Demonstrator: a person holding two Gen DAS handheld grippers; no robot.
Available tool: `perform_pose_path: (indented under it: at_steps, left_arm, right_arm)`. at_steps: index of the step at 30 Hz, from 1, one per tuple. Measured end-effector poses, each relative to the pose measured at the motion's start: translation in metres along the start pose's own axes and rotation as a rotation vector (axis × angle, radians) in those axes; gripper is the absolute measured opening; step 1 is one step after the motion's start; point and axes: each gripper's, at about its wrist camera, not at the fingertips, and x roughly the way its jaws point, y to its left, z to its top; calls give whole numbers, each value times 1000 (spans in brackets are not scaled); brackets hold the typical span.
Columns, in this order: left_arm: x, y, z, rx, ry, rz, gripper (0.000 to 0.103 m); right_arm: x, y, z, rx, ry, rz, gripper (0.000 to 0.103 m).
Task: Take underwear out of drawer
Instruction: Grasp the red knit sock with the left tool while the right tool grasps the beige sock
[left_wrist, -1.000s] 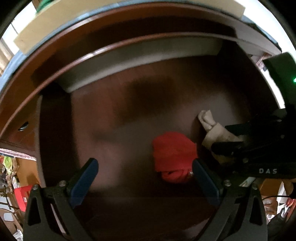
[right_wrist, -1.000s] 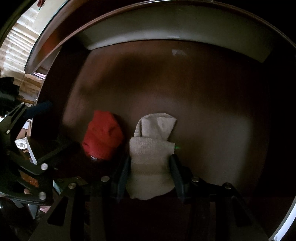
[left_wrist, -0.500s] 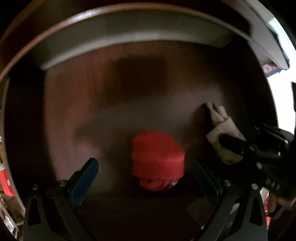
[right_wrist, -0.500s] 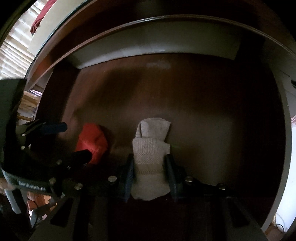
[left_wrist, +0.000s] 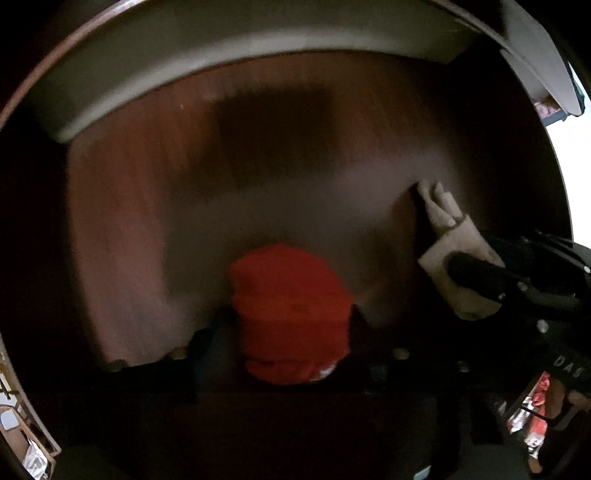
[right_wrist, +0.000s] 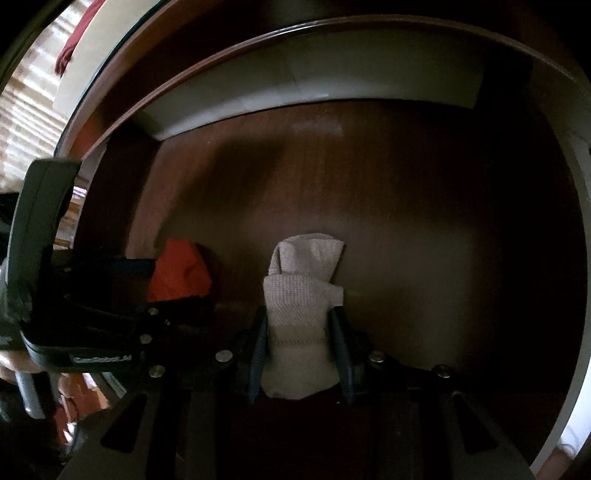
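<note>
Two folded pieces of underwear lie on the dark wooden drawer floor (right_wrist: 406, 206). The red underwear (left_wrist: 291, 295) sits between the fingers of my left gripper (left_wrist: 286, 336), which points straight down. Its jaws are closing and the dark pads stand against the bundle's two sides. The right wrist view shows the same grip at the left, the left gripper (right_wrist: 179, 282) around the red underwear (right_wrist: 177, 269). My right gripper (right_wrist: 299, 332) is shut on the beige underwear (right_wrist: 299, 295), whose folded end sticks out ahead of the pads. The beige underwear (left_wrist: 443, 236) also shows at the right of the left wrist view.
The drawer's pale rear wall (right_wrist: 295, 85) runs across the top, with a side wall (right_wrist: 576, 184) at the right. Bare wood floor stretches behind both bundles. Window blinds (right_wrist: 26, 110) and a dark red cloth (right_wrist: 70, 48) show outside the drawer at the upper left.
My left gripper has sunk onto the red underwear and its jaws have come in from wide apart to the bundle's sides. The right gripper tightened slightly on the beige piece.
</note>
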Motion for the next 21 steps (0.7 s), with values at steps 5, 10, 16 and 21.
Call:
perform_pose_path:
  at_steps: [5,10,16,21]
  left_arm:
    - [-9,9,-6,-29,-97,-119,43]
    - [-23,4,-8,-48,-172,-103,43]
    - [-40,9,-22,-64,-228,-100,43]
    - [-57,8,-31,-74,-299,-85,43]
  right_arm:
    - [-3,7,-1,-17,-16,16,37]
    - [5,14,-1,-13,12,11,40]
    - [10,24,-2,-36,42,-10,45]
    - [13,29,-1,-37,52,-33,45]
